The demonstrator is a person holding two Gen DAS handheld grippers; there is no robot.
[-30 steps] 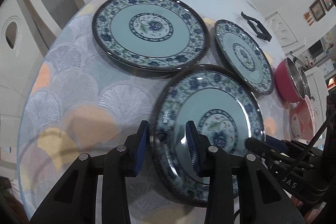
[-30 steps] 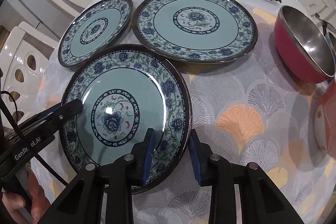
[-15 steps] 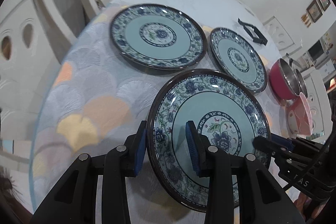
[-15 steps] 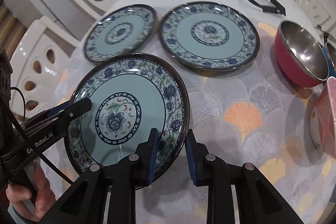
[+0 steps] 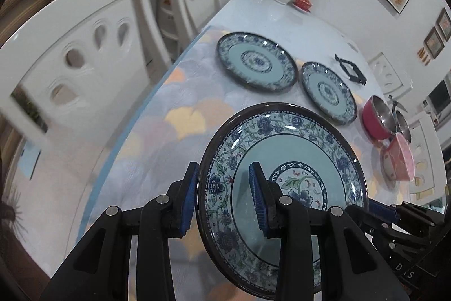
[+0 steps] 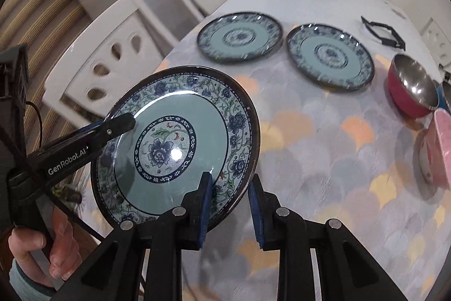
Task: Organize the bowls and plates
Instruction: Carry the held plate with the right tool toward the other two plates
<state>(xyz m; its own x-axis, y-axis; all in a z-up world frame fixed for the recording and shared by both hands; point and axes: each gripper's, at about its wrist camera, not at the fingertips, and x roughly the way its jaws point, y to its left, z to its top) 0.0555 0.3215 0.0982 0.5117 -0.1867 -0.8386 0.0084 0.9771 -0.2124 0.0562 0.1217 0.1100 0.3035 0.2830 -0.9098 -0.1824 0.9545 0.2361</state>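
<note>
Floral plate [image 5: 284, 160] raised clear of patterned tablecloth [image 6: 324, 160], rim clamped between narrow jaws of left gripper [image 5: 224, 199] and right gripper [image 6: 231, 209] on opposite sides. Plate's near edge hidden behind gripper bodies. Two resting plates [image 6: 239, 37] blurred; pink bowl [image 6: 439, 143] cut off at frame edge.

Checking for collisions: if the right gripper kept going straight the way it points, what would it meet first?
The right gripper already clamps the plate's rim, so that blocks it. Past it, probably the patterned tablecloth; depth is unclear.

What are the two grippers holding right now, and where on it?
Both hold the floral plate by its rim: left gripper on one edge, right gripper on the opposite edge.
</note>
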